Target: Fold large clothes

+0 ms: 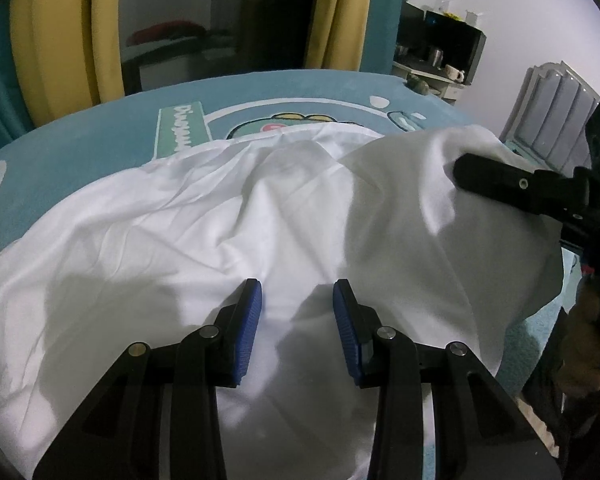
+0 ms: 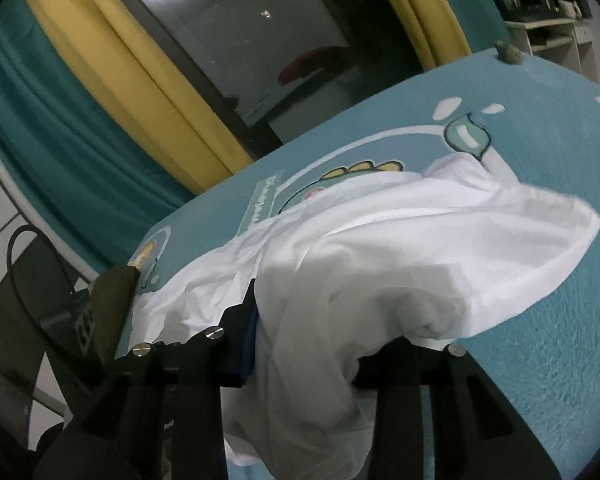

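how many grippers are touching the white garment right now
1 for sure. The right gripper pinches the white garment's lifted right edge. The left gripper hovers open above its middle; contact there is unclear.

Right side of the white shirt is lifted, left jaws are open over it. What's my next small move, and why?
Probably carry the right gripper leftward, laying its raised flap over the white shirt. It seems clamped on cloth, while the left gripper is open over flat fabric on the blue mat.

Shirt on bed, grippers at near edge

The shirt (image 1: 228,220) lies on the bed (image 1: 100,140); left gripper (image 1: 297,320) over its near part, right gripper (image 1: 460,170) at its raised right side. Window (image 1: 180,20) behind the bed, shelf (image 1: 440,64) far right.
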`<state>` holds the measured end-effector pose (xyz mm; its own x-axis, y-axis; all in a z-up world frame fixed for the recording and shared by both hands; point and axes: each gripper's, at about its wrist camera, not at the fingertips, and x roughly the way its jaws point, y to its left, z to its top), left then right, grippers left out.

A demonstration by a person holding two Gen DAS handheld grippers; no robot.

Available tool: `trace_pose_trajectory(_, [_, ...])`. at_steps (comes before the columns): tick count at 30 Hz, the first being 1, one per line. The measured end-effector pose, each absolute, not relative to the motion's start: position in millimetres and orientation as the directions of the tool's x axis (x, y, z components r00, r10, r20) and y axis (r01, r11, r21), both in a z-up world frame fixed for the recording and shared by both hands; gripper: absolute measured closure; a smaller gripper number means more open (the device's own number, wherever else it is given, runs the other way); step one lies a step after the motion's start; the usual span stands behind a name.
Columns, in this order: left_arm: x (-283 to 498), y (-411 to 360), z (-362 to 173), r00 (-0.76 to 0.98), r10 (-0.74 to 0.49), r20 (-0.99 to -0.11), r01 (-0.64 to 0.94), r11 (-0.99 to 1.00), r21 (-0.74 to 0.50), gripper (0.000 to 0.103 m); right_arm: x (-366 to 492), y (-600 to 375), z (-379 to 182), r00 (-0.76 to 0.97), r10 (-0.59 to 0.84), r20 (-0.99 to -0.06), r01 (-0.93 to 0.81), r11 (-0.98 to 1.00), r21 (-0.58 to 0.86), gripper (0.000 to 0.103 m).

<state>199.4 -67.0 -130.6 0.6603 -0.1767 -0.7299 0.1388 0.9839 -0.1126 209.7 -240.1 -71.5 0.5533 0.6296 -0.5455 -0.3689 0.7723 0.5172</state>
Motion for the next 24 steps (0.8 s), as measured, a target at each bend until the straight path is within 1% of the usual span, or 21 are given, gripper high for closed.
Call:
trace_pose_trajectory(4, [198,-63,-130,0.663,-0.195,-0.723,0.141,0.981,-0.135,0.064,209,-231,-64,0.569,0.595,-0.568,-0.366,0.802,0.473,0.068])
trace_pose_trajectory(10, [197,-54,-124,0.653,-0.255,-0.713,0.161,0.967,-0.199,0.064,206,-222,-58,0.585,0.55,-0.596,-0.366,0.835,0.411,0.068])
trace_pose_trajectory(14, [196,-52,-126,0.646,-0.267,-0.715,0.178,0.964,-0.199,0.064,204,-215,-54,0.594,0.532,-0.603,-0.372,0.847,0.381,0.068])
trace_pose_trajectory(18, [189,-44,-118,0.665,-0.292,-0.688,0.188,0.956,-0.224,0.064,201,-206,-49,0.604,0.516,-0.607,-0.382,0.856,0.348,0.068])
trace_pose_trajectory(24, [179,-10,-104,0.707,-0.271,-0.653,0.139,0.959,-0.247,0.064,197,-187,-41,0.606,0.507,-0.613,-0.41,0.859,0.306,0.068])
